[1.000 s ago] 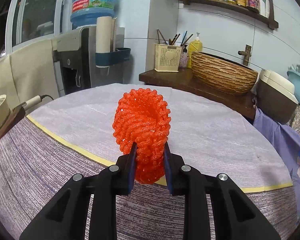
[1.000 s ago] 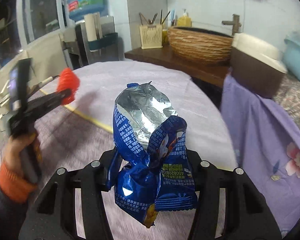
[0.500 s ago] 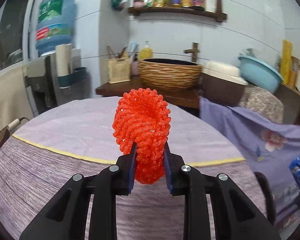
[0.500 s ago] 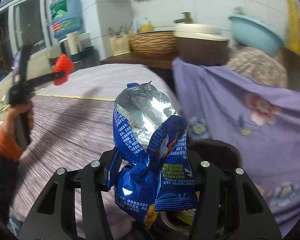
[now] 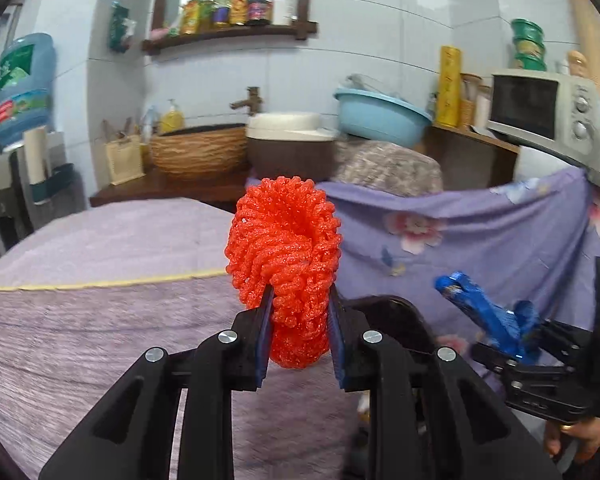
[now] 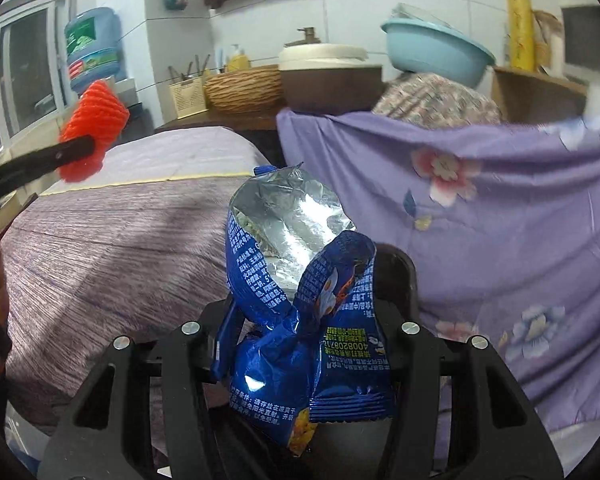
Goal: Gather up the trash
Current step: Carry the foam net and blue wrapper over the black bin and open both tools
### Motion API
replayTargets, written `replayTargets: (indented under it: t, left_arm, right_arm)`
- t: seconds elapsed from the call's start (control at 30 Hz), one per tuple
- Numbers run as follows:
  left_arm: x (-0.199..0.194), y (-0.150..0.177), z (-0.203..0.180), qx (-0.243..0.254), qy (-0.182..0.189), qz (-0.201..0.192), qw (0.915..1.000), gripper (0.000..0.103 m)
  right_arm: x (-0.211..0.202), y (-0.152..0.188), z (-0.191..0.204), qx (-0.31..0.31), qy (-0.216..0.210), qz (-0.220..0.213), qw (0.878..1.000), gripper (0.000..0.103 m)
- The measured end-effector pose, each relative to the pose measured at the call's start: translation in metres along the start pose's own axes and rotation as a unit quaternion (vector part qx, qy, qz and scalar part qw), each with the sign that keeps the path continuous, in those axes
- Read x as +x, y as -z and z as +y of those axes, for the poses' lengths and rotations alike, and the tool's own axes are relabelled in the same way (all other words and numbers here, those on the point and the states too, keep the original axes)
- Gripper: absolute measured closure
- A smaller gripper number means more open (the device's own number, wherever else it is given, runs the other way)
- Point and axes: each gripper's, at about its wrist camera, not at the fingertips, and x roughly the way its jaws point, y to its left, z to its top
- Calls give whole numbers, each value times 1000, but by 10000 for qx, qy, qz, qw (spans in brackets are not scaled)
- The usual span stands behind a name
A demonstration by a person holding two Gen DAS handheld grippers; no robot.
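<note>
My left gripper (image 5: pixel 299 320) is shut on a red foam fruit net (image 5: pixel 286 258) and holds it in the air over the table's right edge. The net also shows in the right wrist view (image 6: pixel 94 130). My right gripper (image 6: pixel 304 340) is shut on a crumpled blue snack bag (image 6: pixel 300 300) with a silver inside. The bag also shows at the right of the left wrist view (image 5: pixel 488 320). A black bin (image 5: pixel 400 320) stands just beyond the table edge, below both grippers; its rim (image 6: pixel 400 272) shows behind the bag.
A round table with a purple cloth (image 5: pixel 100 320) fills the left. A purple flowered cloth (image 5: pixel 480 232) hangs to the right. Behind are a woven basket (image 5: pixel 198 152), a rice cooker (image 5: pixel 290 144), a blue basin (image 5: pixel 380 114), a microwave (image 5: pixel 540 108) and a water bottle (image 5: pixel 22 88).
Both grippers have swung right from over the table to its right edge, each with its trash still held. The black bin has come into view below them.
</note>
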Motion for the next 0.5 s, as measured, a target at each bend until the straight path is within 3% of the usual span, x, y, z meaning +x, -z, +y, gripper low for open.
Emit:
replayTargets:
  t: [0.5]
  left_arm:
    - [28, 43, -97, 387, 702, 424, 9959, 78]
  right_arm:
    - [30, 45, -57, 616, 405, 389, 9965, 50]
